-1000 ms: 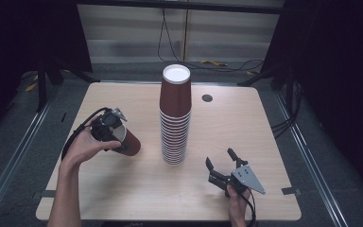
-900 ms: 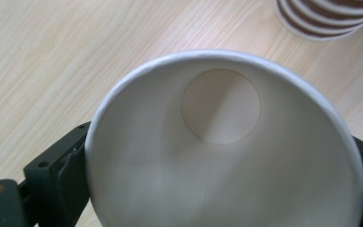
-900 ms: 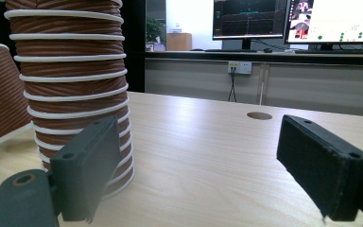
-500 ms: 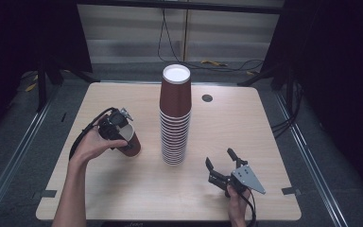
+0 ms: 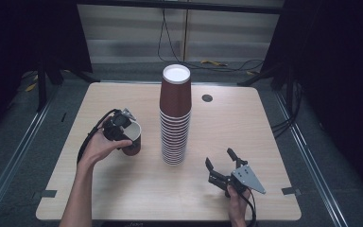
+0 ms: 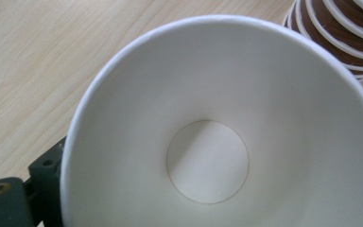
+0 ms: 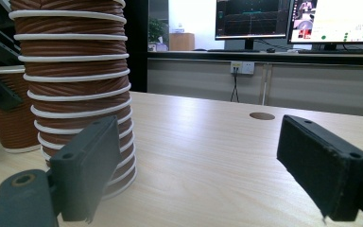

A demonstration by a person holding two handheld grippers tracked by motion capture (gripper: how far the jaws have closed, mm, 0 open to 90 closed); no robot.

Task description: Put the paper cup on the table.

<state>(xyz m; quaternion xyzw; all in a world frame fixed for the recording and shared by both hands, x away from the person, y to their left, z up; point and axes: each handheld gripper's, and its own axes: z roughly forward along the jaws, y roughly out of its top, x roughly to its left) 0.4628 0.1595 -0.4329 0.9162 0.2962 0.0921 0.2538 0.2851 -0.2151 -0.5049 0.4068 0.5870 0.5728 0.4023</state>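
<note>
A tall stack of brown ribbed paper cups (image 5: 175,118), mouths down, stands at the middle of the wooden table (image 5: 264,132). Left of it a single brown cup (image 5: 131,140) stands mouth up on the table, with my left gripper (image 5: 121,126) shut around it. In the left gripper view the cup's white inside (image 6: 208,161) is in front of the camera, one finger (image 6: 45,170) shows outside its wall, and the stack (image 6: 340,33) is at the top right. My right gripper (image 5: 219,157) lies open near the front edge, right of the stack (image 7: 73,85), with nothing between its jaws.
A round cable hole (image 5: 207,98) sits in the table behind the stack. The floor drops away on all sides of the table. Cables lie on the floor behind it. In the right gripper view, monitors (image 7: 283,19) and a bench stand far off.
My left gripper has shifted a little toward the stack and brought the single cup upright, so its white inside now faces up. The right gripper has not moved.
</note>
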